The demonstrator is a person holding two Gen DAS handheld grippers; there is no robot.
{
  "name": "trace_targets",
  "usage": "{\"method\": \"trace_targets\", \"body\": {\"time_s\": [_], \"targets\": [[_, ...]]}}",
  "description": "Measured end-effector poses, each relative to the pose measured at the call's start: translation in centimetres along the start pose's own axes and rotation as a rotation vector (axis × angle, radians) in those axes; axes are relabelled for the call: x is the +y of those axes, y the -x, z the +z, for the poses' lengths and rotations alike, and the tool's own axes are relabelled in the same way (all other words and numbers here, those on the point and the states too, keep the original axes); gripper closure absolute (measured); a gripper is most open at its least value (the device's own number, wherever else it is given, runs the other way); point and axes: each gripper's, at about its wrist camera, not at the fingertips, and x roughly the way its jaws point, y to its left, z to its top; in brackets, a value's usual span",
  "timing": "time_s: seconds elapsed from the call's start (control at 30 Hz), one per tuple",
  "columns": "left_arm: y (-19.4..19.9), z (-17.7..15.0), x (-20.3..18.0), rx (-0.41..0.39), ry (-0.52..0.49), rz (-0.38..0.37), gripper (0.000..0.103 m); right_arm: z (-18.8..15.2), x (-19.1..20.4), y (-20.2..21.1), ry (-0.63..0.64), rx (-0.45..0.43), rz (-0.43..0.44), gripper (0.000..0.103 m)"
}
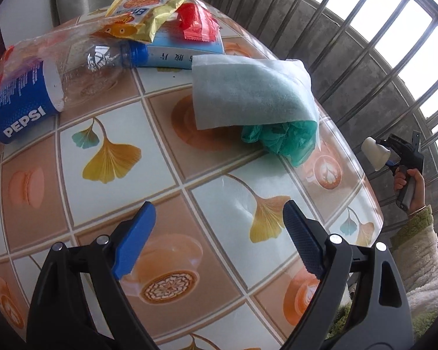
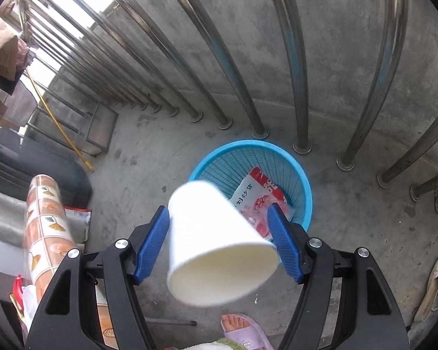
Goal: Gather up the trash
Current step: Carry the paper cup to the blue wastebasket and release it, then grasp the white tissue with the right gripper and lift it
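My right gripper [image 2: 219, 233] is shut on a white paper cup [image 2: 216, 248], tilted with its mouth toward the camera, held above a blue mesh trash basket [image 2: 303, 180] on the concrete floor. A red and white food bag [image 2: 257, 192] lies in the basket. In the left wrist view the right gripper [image 1: 394, 151] with the cup [image 1: 375, 153] is off the table's right edge. My left gripper [image 1: 219, 233] is open and empty above the table [image 1: 160, 175]. On the table lie a Pepsi bottle [image 1: 29, 108], a white tissue [image 1: 248, 93] over a green plastic bag [image 1: 280, 138], a yellow snack bag [image 1: 143, 11] and a red wrapper [image 1: 198, 23].
A blue box [image 1: 175, 55] lies under the wrappers. Steel railing bars [image 2: 295, 58] stand behind the basket. The table's edge [image 2: 43, 233] is at the left of the right wrist view. A foot in a pink slipper [image 2: 242, 332] is below the gripper. Shoes [image 2: 435, 280] lie at the right.
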Motion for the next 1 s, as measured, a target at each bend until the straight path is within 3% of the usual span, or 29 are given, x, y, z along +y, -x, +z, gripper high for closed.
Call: {"method": "trace_targets", "body": {"time_s": [0.43, 0.73, 0.83, 1.0], "targets": [[-0.8, 0.6, -0.6, -0.006, -0.073, -0.012, 0.01, -0.4, -0.3, -2.4, -0.031, 0.02, -0.009, 0.036], [-0.4, 0.3, 0.5, -0.061, -0.016, -0.076, 0.009, -2.2, 3.0, 0.0, 0.09, 0.035, 0.005, 0.036], [-0.3, 0.3, 1.0, -0.071, 0.018, -0.108, 0.009, -3.3, 5.1, 2.3, 0.182, 0.011, -0.018, 0.026], [0.1, -0.1, 1.8, -0.09, 0.058, -0.149, 0.009, -5.8, 9.2, 7.5, 0.372, -0.112, -0.112, 0.009]]}}
